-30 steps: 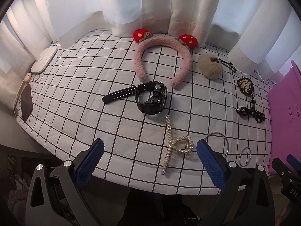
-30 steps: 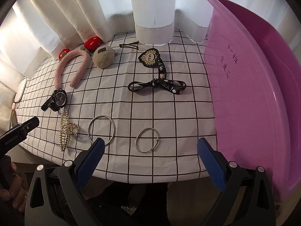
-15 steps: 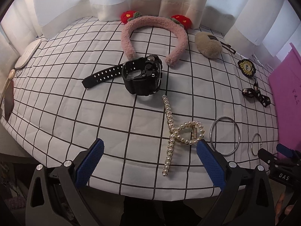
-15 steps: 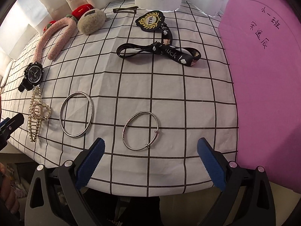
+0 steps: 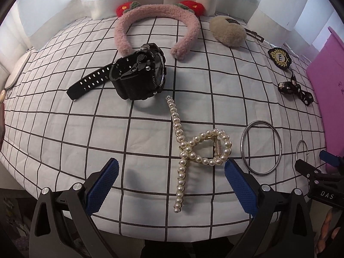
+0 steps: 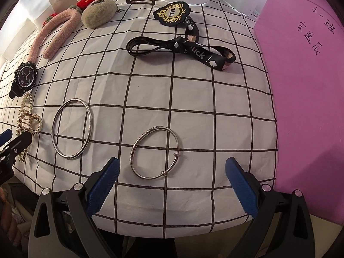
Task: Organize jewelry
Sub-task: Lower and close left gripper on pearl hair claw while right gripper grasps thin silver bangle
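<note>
My left gripper [image 5: 171, 185] is open, its blue pads on either side of the near end of a pearl hair claw [image 5: 194, 148] on the checked cloth. Behind the claw lies a black sport watch [image 5: 137, 75]. My right gripper [image 6: 172, 185] is also open, just short of a small silver bangle [image 6: 155, 152]. A larger silver bangle [image 6: 72, 128] lies to its left. The pink bin [image 6: 307, 86] stands at the right. Neither gripper holds anything.
Farther back lie a pink fluffy headband [image 5: 157, 25], a beige pompom [image 5: 228, 31], a black and gold badge [image 6: 173, 13] and a black printed ribbon [image 6: 185, 48]. White curtains close off the back. The table's front edge runs just beneath both grippers.
Both grippers have moved forward and lower over the table. The pearl claw and the small bangle now lie much closer to the open fingers.
</note>
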Available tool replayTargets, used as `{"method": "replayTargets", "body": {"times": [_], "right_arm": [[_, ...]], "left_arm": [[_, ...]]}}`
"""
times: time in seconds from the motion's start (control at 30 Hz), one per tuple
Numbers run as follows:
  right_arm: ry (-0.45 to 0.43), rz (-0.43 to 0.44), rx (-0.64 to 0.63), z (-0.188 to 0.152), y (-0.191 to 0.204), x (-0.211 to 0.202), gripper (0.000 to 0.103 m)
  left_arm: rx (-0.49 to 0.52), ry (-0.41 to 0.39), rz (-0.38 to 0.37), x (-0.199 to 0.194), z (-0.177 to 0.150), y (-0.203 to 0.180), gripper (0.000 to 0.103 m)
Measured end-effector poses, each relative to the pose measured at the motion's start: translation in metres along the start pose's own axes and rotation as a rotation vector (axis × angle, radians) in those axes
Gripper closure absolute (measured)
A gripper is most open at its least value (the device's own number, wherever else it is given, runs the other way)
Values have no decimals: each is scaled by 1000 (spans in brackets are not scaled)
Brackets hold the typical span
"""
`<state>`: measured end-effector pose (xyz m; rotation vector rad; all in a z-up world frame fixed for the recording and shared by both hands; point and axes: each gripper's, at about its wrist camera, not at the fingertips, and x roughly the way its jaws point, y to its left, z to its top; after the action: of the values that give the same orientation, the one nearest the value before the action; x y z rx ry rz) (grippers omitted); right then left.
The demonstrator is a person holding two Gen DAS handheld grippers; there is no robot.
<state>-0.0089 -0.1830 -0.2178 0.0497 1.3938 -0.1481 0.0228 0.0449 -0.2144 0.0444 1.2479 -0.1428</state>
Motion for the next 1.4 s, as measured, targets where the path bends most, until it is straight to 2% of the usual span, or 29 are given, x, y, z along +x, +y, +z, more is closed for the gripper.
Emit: {"method": "replayTargets", "body": {"times": [0.27, 0.37, 0.67, 0.9, 1.07, 1.23, 1.33, 1.4], "right_arm": [[-10, 9, 23, 10, -15, 21, 9], [-25, 20, 25, 11, -21, 24, 9], [-66, 45, 26, -7, -38, 16, 9], [-140, 43, 25, -25, -30, 5, 9], [-104, 44, 23, -25, -27, 3, 9], [-99, 54, 15, -21, -23, 1, 10], [-96, 61, 7, -16, -17, 0, 12], [-109, 64, -12, -16, -10, -4, 21]], "left_arm": [[3, 26, 13, 15, -1, -1, 6], [34, 8, 37, 16, -1, -6, 5], [25, -57, 43, 15, -5, -10, 5], [5, -52, 49, 12, -9, -8, 5], [8, -49, 43, 12, -8, -5, 6], [45, -51, 29, 8, -7, -10, 16], [73, -69, 14, 4, -9, -16, 31], [86, -80, 4, 2, -9, -19, 46]]}}
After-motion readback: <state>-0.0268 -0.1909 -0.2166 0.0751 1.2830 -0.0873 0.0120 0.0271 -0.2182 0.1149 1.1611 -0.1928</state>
